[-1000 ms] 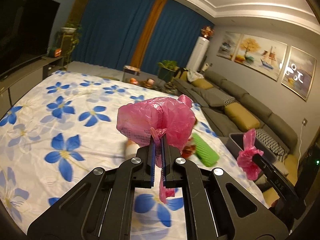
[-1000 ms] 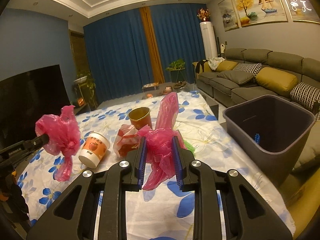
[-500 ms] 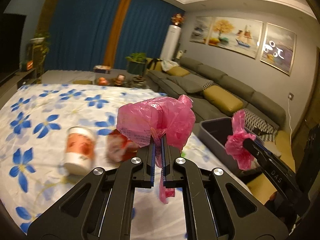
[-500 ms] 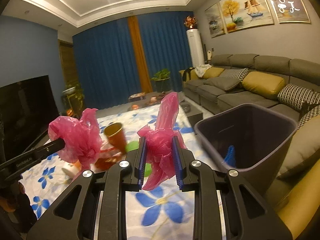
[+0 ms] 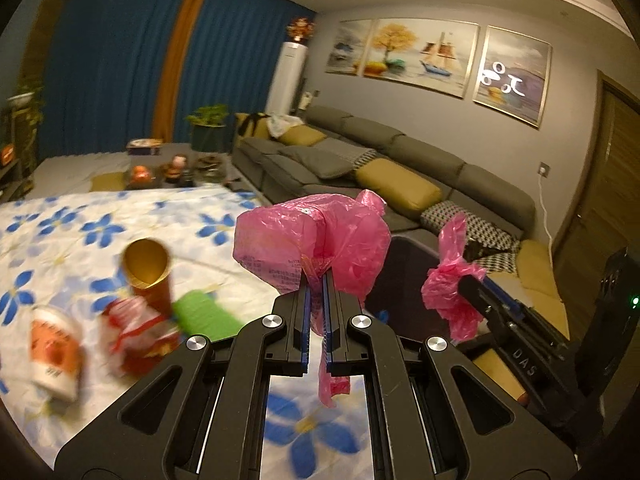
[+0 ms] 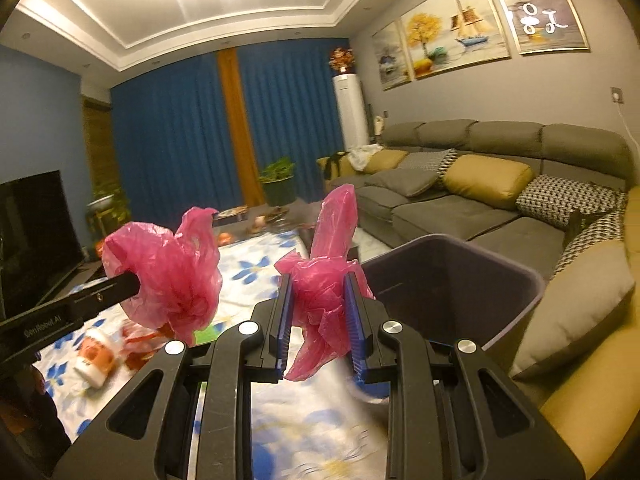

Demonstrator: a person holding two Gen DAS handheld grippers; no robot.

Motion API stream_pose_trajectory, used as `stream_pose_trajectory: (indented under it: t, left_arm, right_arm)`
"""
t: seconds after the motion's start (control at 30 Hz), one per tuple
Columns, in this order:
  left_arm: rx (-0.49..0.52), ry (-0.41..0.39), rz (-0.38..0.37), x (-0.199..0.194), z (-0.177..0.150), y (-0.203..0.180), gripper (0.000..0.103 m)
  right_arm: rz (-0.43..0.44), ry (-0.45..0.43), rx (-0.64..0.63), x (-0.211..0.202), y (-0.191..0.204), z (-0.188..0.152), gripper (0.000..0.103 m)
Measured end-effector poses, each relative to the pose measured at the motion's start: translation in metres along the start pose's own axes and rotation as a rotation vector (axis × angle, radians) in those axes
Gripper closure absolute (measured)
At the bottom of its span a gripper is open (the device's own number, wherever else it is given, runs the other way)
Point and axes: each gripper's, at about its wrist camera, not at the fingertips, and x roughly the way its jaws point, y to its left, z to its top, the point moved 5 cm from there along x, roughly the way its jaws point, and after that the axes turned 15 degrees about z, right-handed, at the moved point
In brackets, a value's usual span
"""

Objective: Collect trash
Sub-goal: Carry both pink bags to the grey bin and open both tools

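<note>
Tongs at the lower centre of each view clamp crumpled pink plastic; the left gripper (image 5: 317,280) has its blue pads pressed nearly together on a bunch of pink bag (image 5: 312,246), a strip hanging below the jaws; the right gripper (image 6: 318,280), jaws a little apart, grips its own wad of pink plastic (image 6: 324,284) with a tall flap standing up. Right of that wad stands the dark bin (image 6: 452,280), mouth upward. On the flowered cloth (image 5: 72,224) at lower left lie a blurred white cup (image 5: 54,350), a red wrapper (image 5: 138,336), a gold-lined cup (image 5: 148,272) and a green piece (image 5: 204,316); a grey sofa (image 6: 460,200) fills the right.
</note>
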Motion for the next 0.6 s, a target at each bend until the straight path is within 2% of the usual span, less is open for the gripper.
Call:
stream_pose_trajectory:
  t: [0.3,0.6]
  left_arm:
    - [0.062,0.028,-0.082,0.051,0.009,-0.063,0.099]
    - [0.084,0.060,-0.133,0.080,0.004,-0.099,0.099]
  right_arm:
    - [-0.091,-0.007,0.028,0.007,-0.046,0.001,0.077]
    - [-0.122,0.018,0.059,0.015,-0.068,-0.004,0.077]
